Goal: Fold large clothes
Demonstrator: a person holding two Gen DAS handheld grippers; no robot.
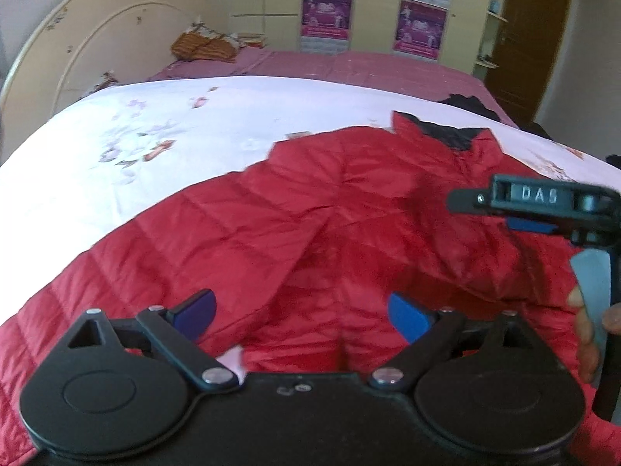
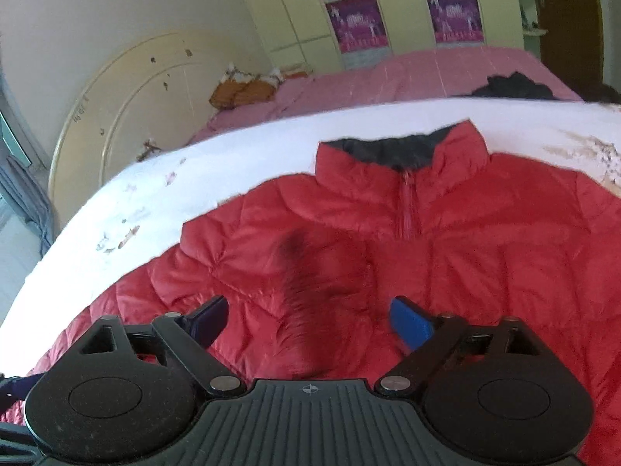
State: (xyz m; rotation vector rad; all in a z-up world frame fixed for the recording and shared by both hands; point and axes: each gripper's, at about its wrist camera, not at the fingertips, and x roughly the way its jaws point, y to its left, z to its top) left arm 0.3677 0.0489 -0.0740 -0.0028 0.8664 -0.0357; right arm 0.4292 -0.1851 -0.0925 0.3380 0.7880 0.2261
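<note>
A red quilted jacket (image 1: 349,213) lies spread on a white floral sheet (image 1: 155,128), its dark-lined collar (image 1: 446,132) at the far side. In the right wrist view the jacket (image 2: 427,240) lies front up with its zip (image 2: 407,209) closed and its collar (image 2: 403,151) at the far side. My left gripper (image 1: 302,314) is open and empty, just above the jacket's lower part. My right gripper (image 2: 308,320) is open and empty above the jacket's chest. The right gripper also shows from the side in the left wrist view (image 1: 462,199), held by a hand (image 1: 590,330).
The sheet covers the near part of a bed with a pink cover (image 1: 368,66). A dark garment (image 2: 508,85) lies beyond the jacket. An orange cloth (image 1: 202,46) lies by the cream headboard (image 1: 97,39). Wardrobes (image 1: 388,0) stand behind the bed.
</note>
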